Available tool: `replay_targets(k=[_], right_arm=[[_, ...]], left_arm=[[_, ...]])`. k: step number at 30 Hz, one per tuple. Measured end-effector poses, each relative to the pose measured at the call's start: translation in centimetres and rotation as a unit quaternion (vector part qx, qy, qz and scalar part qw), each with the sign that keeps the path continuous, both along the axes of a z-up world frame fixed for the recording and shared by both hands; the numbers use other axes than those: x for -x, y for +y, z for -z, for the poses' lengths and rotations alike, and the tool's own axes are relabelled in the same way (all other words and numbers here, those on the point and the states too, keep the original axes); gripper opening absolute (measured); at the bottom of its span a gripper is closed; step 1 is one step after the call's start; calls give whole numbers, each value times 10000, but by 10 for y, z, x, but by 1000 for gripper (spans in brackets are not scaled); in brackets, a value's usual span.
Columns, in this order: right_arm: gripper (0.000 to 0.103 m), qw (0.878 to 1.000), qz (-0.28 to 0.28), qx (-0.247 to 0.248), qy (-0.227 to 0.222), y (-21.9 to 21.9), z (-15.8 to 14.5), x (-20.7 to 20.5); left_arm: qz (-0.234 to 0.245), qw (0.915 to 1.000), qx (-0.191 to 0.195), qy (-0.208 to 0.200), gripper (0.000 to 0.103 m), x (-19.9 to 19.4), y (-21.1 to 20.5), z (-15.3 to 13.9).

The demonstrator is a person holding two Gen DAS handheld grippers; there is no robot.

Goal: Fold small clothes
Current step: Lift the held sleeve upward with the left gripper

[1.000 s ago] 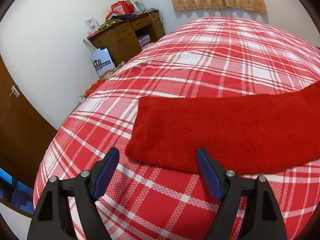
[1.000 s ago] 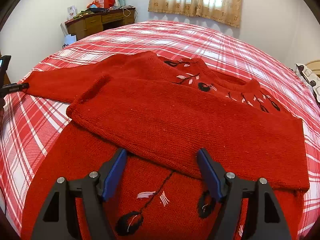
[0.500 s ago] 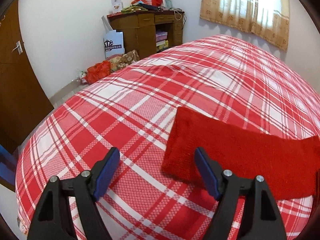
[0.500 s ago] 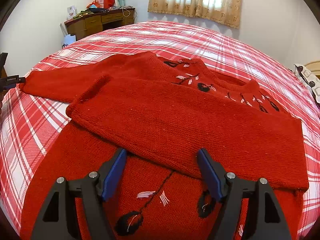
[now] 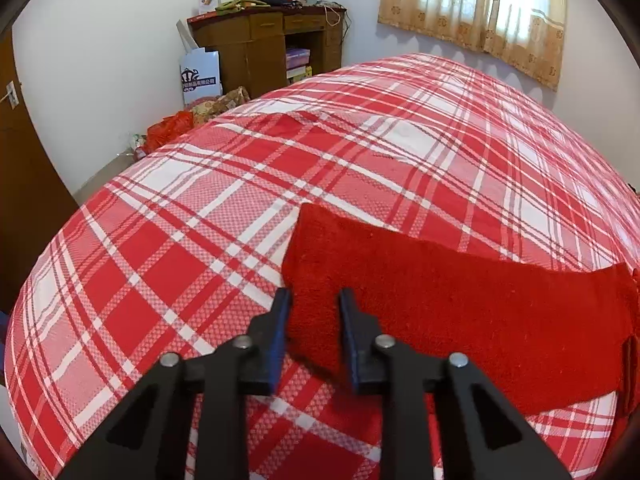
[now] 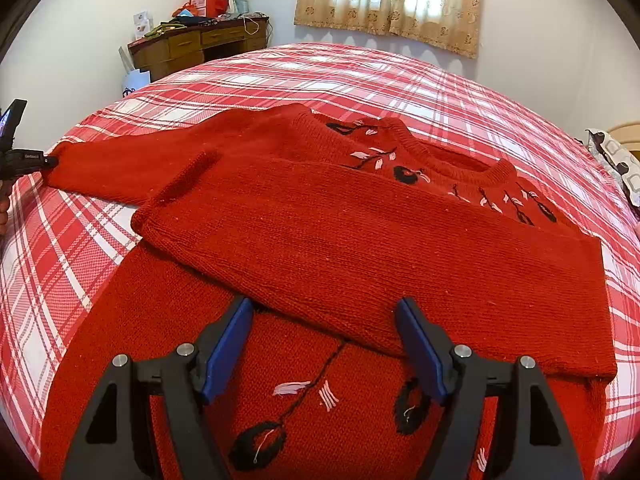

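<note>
A red knitted sweater (image 6: 304, 360) with black and white flower stitching lies flat on the bed. One sleeve (image 6: 360, 248) is folded across its body. The other sleeve (image 5: 460, 312) stretches out to the left over the sheet. My left gripper (image 5: 313, 320) is at that sleeve's cuff, its jaws closing with the cuff's corner pinched between the pads; it also shows as the black tool (image 6: 24, 156) at the sleeve's end. My right gripper (image 6: 324, 344) hangs open just above the sweater's lower front, at the folded sleeve's near edge, holding nothing.
The bed (image 5: 180, 264) has a red and white plaid sheet. A wooden desk (image 5: 260, 48) piled with clutter stands by the far wall, with bags (image 5: 172, 128) on the floor beside it. A curtain (image 6: 392, 4) hangs behind; a pillow (image 6: 620, 164) lies at the right edge.
My left gripper slid along the sleeve to its cuff end, rolled, and its jaws narrowed from wide open onto the cuff. The right gripper and the sweater's body stayed still.
</note>
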State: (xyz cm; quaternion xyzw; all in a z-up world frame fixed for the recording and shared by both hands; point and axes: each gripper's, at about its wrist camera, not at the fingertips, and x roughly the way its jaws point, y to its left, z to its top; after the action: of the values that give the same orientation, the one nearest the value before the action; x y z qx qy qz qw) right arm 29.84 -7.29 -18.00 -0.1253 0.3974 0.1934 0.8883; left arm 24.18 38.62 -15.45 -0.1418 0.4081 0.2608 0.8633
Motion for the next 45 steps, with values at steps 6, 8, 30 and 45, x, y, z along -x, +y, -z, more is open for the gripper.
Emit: replay_targets(k=[6,8,30,45], right_arm=[[76,10000,9,-10,16,-1,0,-1],[77,10000,35,-36,42,-1,1,-2],[79,9983,-181,-535,147,-27,-43,45],[79,9966,158,-787,200,-101,-63,104]], left_arm=[[106,9999,4,-66,16,2,-5,-5],[86,9999,22,-99,15,4,-5,-7],[1046,9915,-66,-771,13,3,-89,-95],[1308,9855,644,-873,13,-16,-136,-128]])
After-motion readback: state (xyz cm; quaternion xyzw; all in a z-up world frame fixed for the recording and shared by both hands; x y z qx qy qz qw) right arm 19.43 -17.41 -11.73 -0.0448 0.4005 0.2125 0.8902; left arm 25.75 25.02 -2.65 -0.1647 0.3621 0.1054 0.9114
